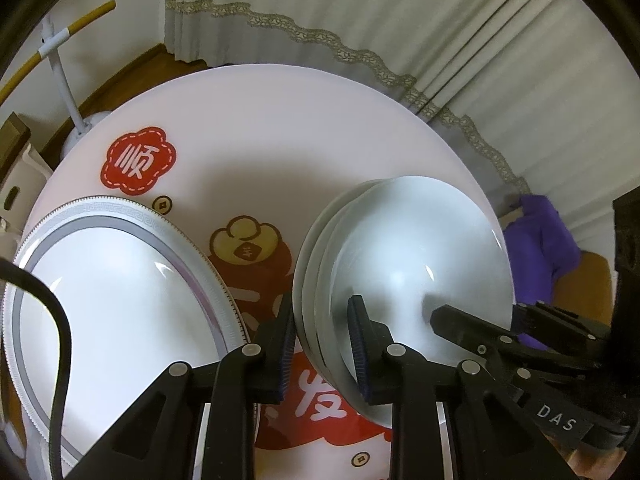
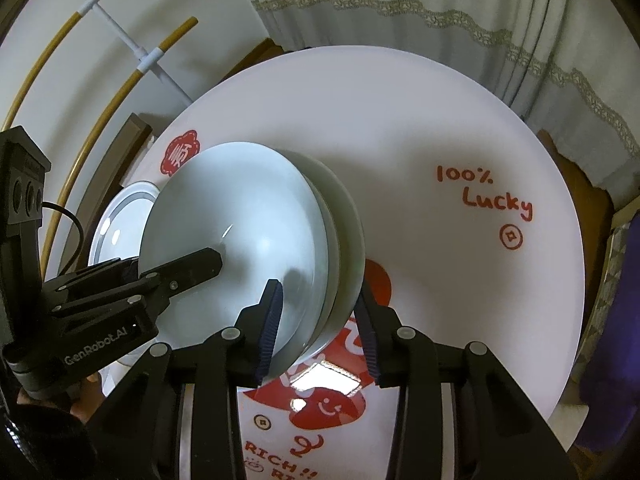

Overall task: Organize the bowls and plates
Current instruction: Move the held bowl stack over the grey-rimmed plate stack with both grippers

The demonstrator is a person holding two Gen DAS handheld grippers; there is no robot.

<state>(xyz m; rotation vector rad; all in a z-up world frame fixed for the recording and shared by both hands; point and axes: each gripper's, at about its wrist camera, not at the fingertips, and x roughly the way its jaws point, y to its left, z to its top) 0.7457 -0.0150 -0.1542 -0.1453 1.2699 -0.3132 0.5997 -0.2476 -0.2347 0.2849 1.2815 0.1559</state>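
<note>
1. A stack of pale bowls [image 1: 404, 264] sits on the round white table [image 1: 280, 120], right of the patterned plate [image 1: 116, 292].
2. The left gripper [image 1: 324, 344] straddles the stack's near-left rim: one finger outside, one inside the top bowl, narrowed onto the rims.
3. The right gripper [image 2: 320, 328] straddles the opposite rim the same way, jaws narrow around the stacked edges; whether both pads press I cannot tell for sure.
4. The stack lies between the two grippers, directly ahead and below each, so both hands are equally near.
5. A lift would likely need both sides rising together to keep the bowls level.
</note>
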